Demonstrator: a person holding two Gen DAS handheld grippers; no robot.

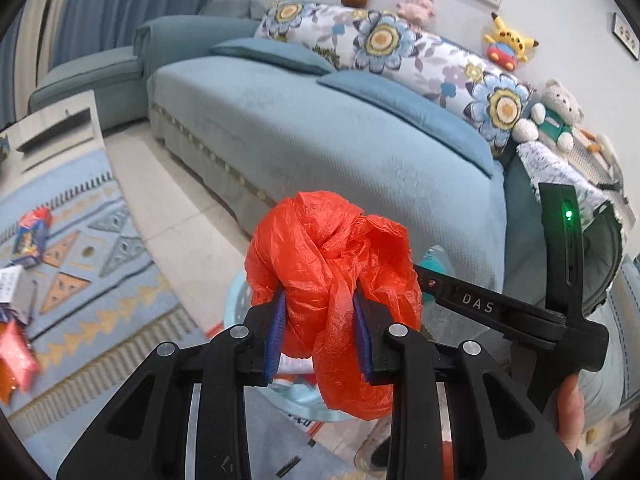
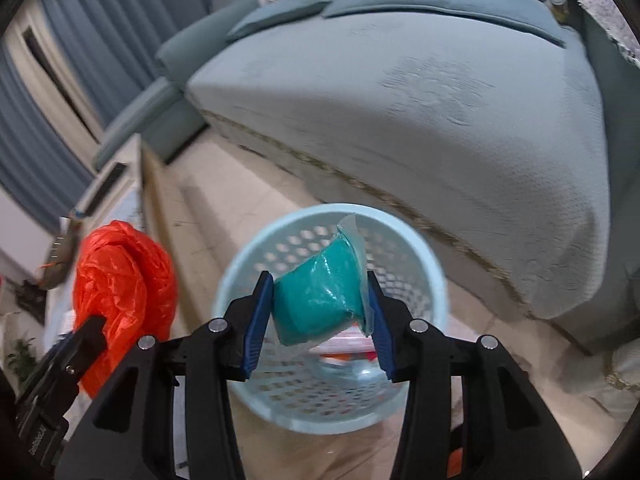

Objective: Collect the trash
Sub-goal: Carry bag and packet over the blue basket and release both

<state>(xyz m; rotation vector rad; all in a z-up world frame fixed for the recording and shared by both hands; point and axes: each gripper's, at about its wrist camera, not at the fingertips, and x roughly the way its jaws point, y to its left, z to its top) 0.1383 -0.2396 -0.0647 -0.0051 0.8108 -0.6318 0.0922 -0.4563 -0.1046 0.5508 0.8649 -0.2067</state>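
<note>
Blurred sofa [image 2: 440,100] behind; basket [image 2: 248,264] half-hidden by teal cup [image 2: 320,300] in right tongs [image 2: 318,320].

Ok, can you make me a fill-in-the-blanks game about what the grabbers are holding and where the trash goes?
1. The left hand-held gripper squeezes a crumpled plastic bag coloured ____.
2. The right hand-held gripper holds a teal cup right above the pale blue ____.
3. Behind the basket stands a big blue ____.

Missing words: red; basket; sofa
</note>
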